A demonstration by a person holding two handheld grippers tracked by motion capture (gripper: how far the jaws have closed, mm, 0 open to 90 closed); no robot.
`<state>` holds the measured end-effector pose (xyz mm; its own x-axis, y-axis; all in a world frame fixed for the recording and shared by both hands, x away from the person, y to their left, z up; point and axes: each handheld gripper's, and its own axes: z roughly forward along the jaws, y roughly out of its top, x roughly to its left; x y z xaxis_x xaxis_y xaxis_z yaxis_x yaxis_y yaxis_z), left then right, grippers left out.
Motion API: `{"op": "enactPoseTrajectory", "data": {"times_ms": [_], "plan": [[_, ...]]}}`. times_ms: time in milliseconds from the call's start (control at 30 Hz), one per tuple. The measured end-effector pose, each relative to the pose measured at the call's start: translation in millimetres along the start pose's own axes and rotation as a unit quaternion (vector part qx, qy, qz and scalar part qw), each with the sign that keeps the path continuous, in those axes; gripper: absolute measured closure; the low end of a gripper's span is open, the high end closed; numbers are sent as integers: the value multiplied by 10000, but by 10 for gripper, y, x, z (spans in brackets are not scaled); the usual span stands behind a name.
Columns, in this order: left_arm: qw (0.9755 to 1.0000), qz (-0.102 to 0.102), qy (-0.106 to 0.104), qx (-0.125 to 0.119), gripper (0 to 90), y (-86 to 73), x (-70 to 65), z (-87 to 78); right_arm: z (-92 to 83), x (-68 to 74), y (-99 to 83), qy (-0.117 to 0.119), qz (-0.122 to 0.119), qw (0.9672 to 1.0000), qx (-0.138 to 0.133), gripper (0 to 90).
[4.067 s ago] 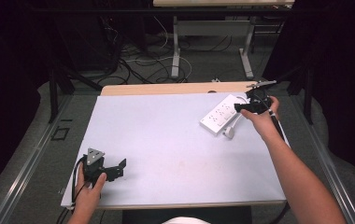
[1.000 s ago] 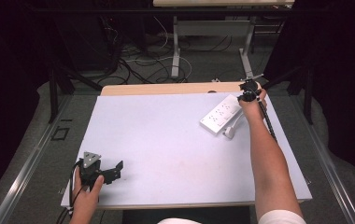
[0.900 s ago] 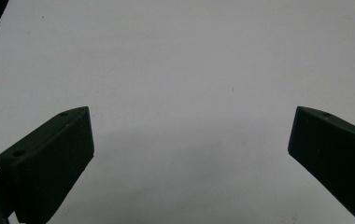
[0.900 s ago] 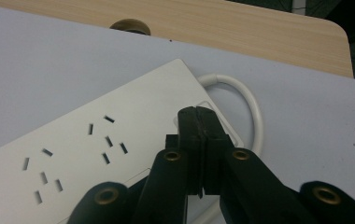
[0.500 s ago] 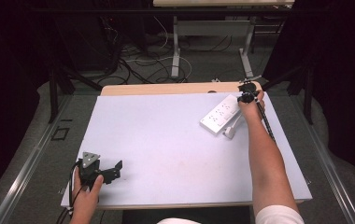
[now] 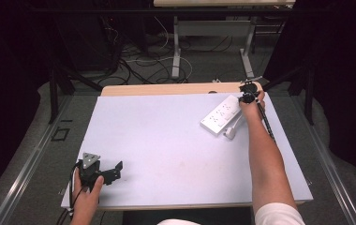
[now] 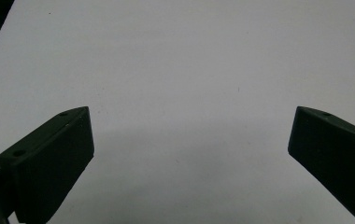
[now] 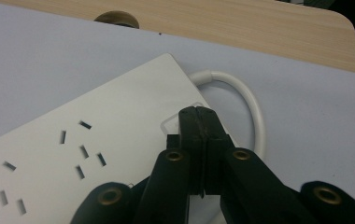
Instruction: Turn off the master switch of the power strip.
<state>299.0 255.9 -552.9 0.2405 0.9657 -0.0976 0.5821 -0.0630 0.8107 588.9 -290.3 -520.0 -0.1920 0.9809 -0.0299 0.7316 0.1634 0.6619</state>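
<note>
The power strip (image 6: 221, 115) lies at the upper right of the high view, the right gripper (image 6: 247, 93) at its far end and the left gripper (image 6: 115, 169) resting lower left. In the left gripper view the jaws gape wide over bare table (image 7: 175, 60), holding nothing. In the right gripper view the jaws are pressed together, empty, tips on the strip's switch (image 8: 175, 122); pushing off-centre could shove the strip aside.

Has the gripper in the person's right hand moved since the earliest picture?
Yes. The right gripper has moved toward the far end of the white power strip, nearer the table's wooden edge; its fingers are shut over the strip's switch.
</note>
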Motion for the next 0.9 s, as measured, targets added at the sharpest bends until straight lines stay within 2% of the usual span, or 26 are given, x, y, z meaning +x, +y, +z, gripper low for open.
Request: {"op": "enactPoseTrajectory", "data": {"times_ms": [100, 233, 367, 467, 533, 667, 833, 900], "plan": [[10000, -9, 14, 4, 4, -2, 1, 1, 17, -7, -1, -1, 38, 10000, -37, 900], [10000, -6, 25, 6, 4, -2, 1, 1, 29, -6, 2, 3, -31, 10000, 11, 900], [10000, -13, 31, 17, 4, -6, -4, 1, 39, 14, -9, -69, -57, 10000, 8, 900], [10000, 9, 26, 38, 4, -7, -8, 0, 46, 28, -15, -141, -200, 9997, -5, 900], [10000, 9, 37, 31, 4, -10, -9, -1, 52, 46, -14, -171, -180, 9997, 34, 900], [10000, 8, 43, 49, 4, -10, -1, -6, 60, 39, -11, -126, -213, 9997, 76, 900], [10000, 13, 24, 50, 4, -19, -17, 12, 23, 23, -1, -73, -40, 10000, -35, 898], [10000, 35, 19, 63, 4, -15, -20, 12, 16, 23, 3, -30, -51, 10000, -16, 883]]}}
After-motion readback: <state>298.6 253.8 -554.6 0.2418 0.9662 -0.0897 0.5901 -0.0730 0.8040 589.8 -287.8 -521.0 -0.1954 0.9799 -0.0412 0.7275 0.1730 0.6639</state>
